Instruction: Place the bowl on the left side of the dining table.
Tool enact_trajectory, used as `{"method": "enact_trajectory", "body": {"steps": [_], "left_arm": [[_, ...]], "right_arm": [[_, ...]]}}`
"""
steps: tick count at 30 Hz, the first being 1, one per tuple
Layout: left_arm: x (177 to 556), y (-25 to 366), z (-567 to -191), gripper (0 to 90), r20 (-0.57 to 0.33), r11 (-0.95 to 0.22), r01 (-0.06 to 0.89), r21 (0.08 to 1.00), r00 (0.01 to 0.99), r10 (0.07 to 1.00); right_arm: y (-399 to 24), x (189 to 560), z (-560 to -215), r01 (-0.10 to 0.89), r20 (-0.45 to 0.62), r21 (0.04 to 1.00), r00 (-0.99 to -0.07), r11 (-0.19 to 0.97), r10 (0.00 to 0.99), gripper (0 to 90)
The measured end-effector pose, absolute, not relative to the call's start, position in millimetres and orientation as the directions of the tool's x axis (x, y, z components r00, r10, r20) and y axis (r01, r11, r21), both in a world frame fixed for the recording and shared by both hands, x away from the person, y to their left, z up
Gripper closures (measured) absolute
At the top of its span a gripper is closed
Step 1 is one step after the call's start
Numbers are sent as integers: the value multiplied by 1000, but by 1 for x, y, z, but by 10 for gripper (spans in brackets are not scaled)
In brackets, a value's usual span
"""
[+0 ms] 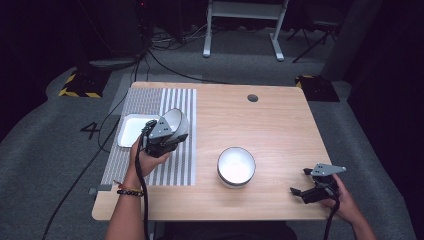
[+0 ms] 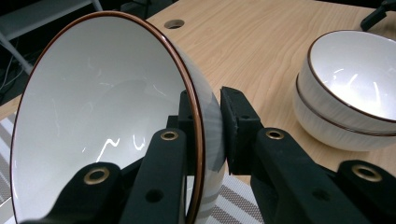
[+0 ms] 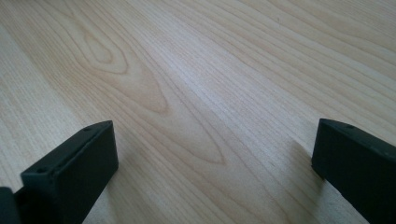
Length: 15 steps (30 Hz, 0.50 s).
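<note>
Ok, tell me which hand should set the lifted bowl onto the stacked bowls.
Left. The left gripper is already shut on the rim of the tilted bowl, held above the striped mat beside the stacked bowls. The right gripper rests open near the table's right edge, holding nothing.

Grey carpet [image 1: 45, 145], dim room

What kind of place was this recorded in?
Probably a lab or studio set up for recording, not a home: a lone wooden table on grey carpet, loose cables across the floor, hazard-striped tape and a floor number "4".
</note>
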<state>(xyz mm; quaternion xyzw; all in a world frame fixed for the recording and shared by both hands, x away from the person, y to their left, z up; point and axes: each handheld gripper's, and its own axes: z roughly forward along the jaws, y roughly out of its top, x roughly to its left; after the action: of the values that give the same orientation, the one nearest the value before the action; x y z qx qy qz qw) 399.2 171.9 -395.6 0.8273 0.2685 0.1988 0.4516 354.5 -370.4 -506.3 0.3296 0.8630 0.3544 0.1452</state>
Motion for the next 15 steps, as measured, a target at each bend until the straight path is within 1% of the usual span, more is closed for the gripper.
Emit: {"method": "enact_trajectory", "body": {"steps": [13, 15], "left_arm": [[409, 187, -397, 789, 69, -430, 308, 849, 742, 666], [410, 189, -398, 789, 80, -436, 311, 845, 732, 676]], "right_arm": [[-370, 355, -506, 469, -12, 707, -741, 530, 672, 3], [-370, 355, -506, 470, -12, 707, -740, 529, 673, 3]]}}
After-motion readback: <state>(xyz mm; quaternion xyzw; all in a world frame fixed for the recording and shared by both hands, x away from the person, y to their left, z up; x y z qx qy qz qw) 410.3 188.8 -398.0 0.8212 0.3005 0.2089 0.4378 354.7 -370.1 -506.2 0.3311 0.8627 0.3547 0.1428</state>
